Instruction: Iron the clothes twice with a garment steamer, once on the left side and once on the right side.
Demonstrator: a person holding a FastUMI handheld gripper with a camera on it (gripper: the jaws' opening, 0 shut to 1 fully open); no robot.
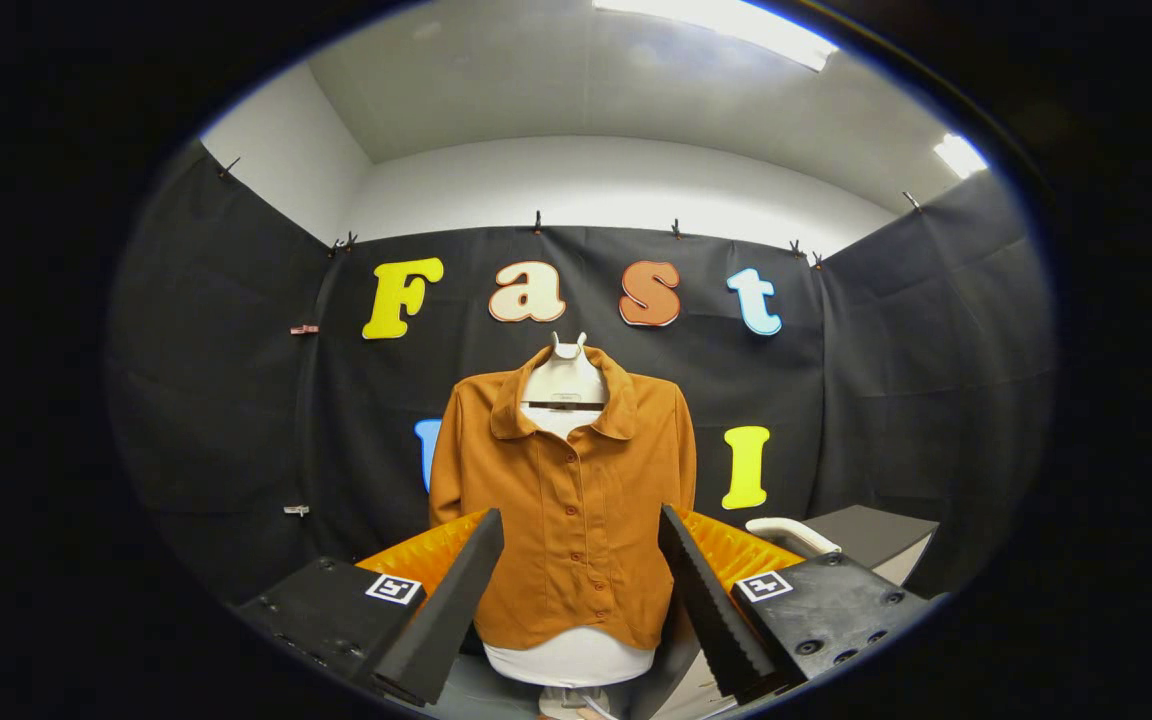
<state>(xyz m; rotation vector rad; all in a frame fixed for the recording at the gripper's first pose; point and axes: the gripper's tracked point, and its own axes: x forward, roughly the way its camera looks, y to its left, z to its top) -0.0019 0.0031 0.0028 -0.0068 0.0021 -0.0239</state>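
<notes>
A rust-orange button-front shirt is seen dressed on a white mannequin torso, which stands upright in front of the black cloth wall of the booth. The shirt's collar is spread open around the mannequin's neck, its placket is closed by a vertical row of buttons, and its sleeves hang straight down at both sides of the torso. Below the shirt's hem, a band of the white torso is left uncovered, and part of a stand is glimpsed beneath it.

The gripper is held wide open and nothing is gripped; its two fingers are spread apart in front of the shirt, one to each side of the lower placket, so that the shirt's lower half is framed between them. Whether the fingers touch the fabric cannot be told, though the shirt appears to lie beyond them. A small square marker is carried on each side of the gripper body.

To the right of the shirt, behind the right-hand finger, a white curved handle-like part is seen beside a dark, flat-topped box; it cannot be told for certain whether this is the garment steamer. White walls and a ceiling light are visible above the shirt, over the top of the cloth wall
</notes>
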